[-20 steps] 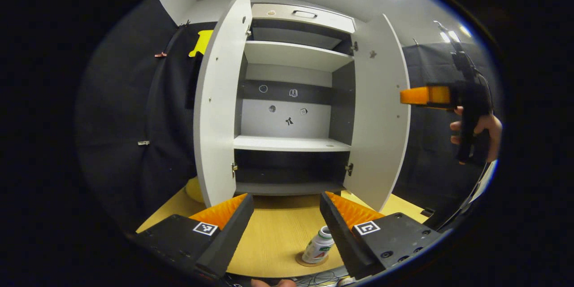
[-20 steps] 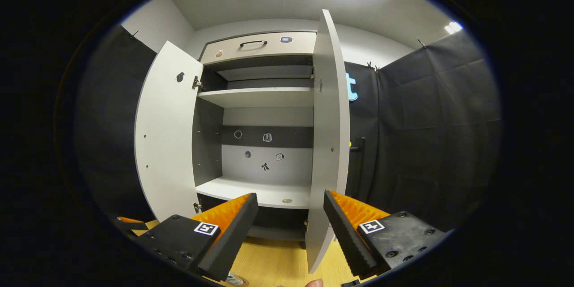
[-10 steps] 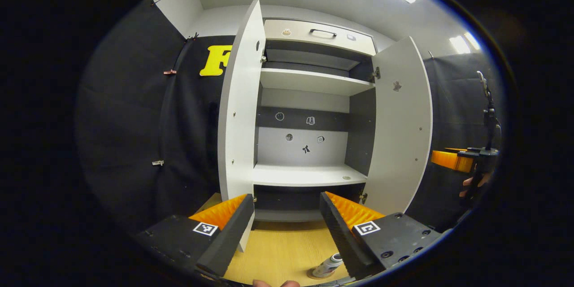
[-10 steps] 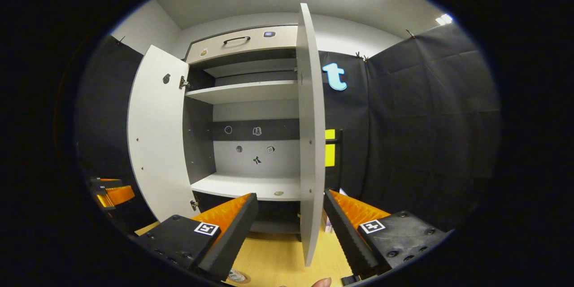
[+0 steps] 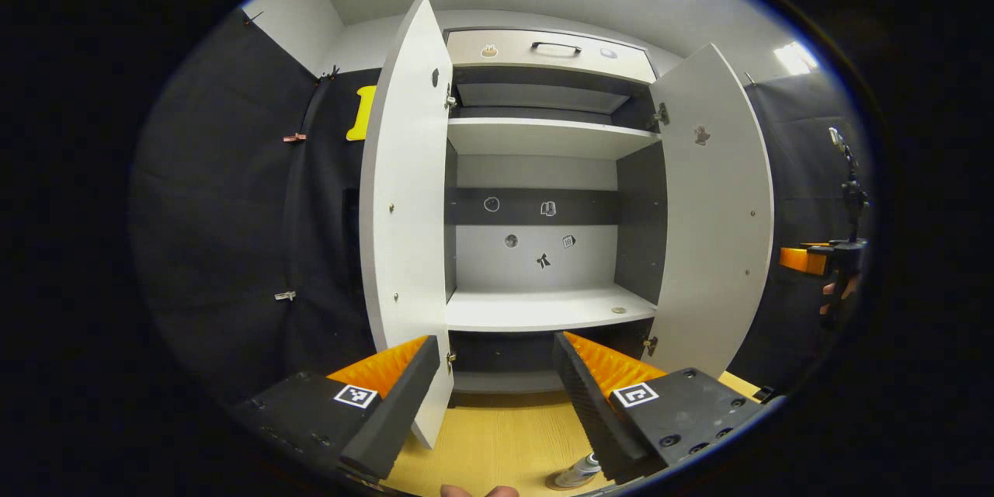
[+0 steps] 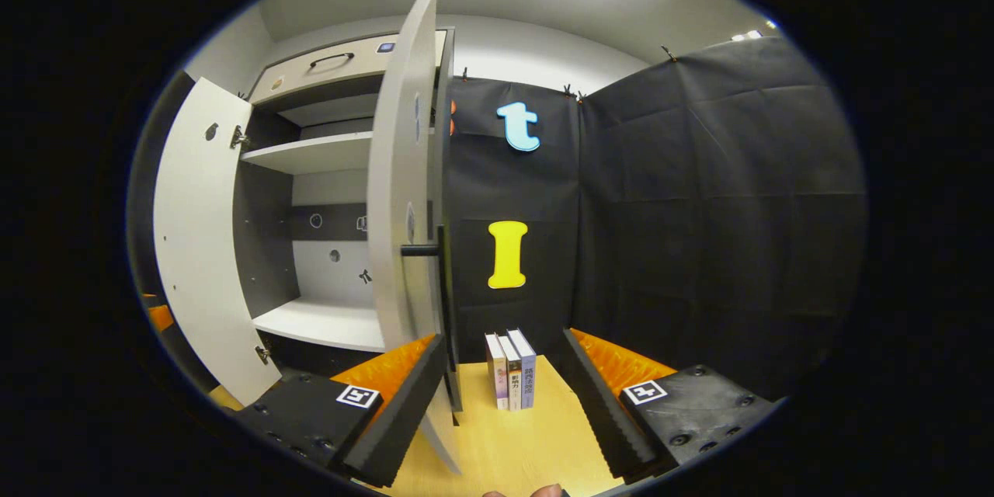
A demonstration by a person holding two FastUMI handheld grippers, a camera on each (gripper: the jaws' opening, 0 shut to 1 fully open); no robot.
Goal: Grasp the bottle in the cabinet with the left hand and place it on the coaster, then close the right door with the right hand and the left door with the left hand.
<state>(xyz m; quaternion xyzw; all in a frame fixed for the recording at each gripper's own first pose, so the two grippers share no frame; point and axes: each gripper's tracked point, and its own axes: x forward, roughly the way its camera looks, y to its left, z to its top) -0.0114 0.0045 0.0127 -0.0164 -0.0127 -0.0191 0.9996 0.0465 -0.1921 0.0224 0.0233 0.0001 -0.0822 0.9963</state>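
**Bottle on coaster, both doors open**

Bottle (image 5: 578, 472) sits at bottom edge of left gripper view, on the coaster (image 5: 556, 482), partly hidden by a finger. Left gripper (image 5: 497, 373) jaws wide apart, empty. Right gripper (image 6: 505, 380) jaws wide apart, empty, facing right door (image 6: 400, 233) edge. Left door (image 5: 404, 233) left of centre. Books (image 6: 512, 369) upright, lower centre.
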